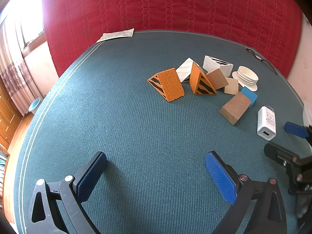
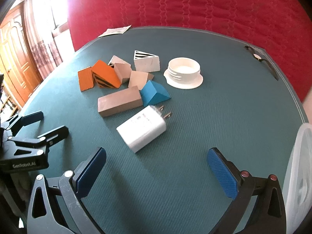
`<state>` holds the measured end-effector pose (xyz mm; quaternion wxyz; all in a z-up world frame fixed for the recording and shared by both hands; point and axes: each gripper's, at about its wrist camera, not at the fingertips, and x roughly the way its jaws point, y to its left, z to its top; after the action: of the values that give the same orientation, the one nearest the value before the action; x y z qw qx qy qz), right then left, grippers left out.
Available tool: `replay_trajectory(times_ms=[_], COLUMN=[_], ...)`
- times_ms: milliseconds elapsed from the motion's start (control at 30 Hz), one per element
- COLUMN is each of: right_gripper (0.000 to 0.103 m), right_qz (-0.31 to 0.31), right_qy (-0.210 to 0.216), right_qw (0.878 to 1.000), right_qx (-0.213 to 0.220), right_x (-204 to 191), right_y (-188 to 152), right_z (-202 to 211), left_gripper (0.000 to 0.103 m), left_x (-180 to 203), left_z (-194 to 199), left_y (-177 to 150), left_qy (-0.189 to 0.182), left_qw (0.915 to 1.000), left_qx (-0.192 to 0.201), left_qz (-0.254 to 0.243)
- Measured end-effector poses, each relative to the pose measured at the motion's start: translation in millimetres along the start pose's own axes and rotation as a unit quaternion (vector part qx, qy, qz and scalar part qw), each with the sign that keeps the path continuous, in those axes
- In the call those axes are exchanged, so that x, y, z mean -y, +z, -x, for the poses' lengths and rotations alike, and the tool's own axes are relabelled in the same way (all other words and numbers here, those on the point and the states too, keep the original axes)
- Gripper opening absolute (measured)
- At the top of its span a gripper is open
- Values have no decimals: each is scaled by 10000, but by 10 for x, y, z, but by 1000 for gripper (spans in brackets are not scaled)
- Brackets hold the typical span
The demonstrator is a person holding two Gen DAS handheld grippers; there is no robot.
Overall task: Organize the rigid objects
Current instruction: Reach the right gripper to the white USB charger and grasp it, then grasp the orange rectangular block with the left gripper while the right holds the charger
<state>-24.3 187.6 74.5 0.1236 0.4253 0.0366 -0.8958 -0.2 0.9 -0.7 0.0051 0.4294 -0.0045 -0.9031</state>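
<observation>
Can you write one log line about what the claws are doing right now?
left claw: open, empty | right claw: open, empty, white charger just ahead | blocks: scattered on table

A lived-in home, likely a bedroom. A red quilted bedspread (image 1: pixel 175 5) rises behind the teal-clothed tabletop (image 1: pixel 120 101). Patterned curtains (image 1: pixel 13 72) hang by a bright window (image 1: pixel 29 25), a panelled wooden door (image 2: pixel 15 52) stands at the left, and the floor (image 1: pixel 19 128) is wood.

bare cloth (image 1: pixel 136 136) ahead, block cluster (image 1: pixel 198 80) beyond
</observation>
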Motion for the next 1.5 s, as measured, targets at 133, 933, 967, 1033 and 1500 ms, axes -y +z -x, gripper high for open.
replay_trajectory(times_ms=[133,933,967,1033,1500], right_gripper=[97,61,61,61,61], right_qz=[93,619,612,599,230], right_qy=[23,317,306,270,-65], right_qw=[10000,9973,9974,9976,9994], right_qx=[22,232,230,239,257], right_x=[37,-77,-80,-82,50], right_y=[77,145,126,98,-82], right_z=[-49,-70,-54,-29,115], left_gripper=[103,103,103,103,103], left_x=[0,-1,-1,0,-15], left_z=[0,0,0,-1,-100], left_y=[0,0,0,1,207], left_qy=[0,0,-1,-1,110], left_qw=[10000,10000,10000,10000,9997], left_qx=[0,-1,0,-2,-169], left_qz=[0,6,6,6,168])
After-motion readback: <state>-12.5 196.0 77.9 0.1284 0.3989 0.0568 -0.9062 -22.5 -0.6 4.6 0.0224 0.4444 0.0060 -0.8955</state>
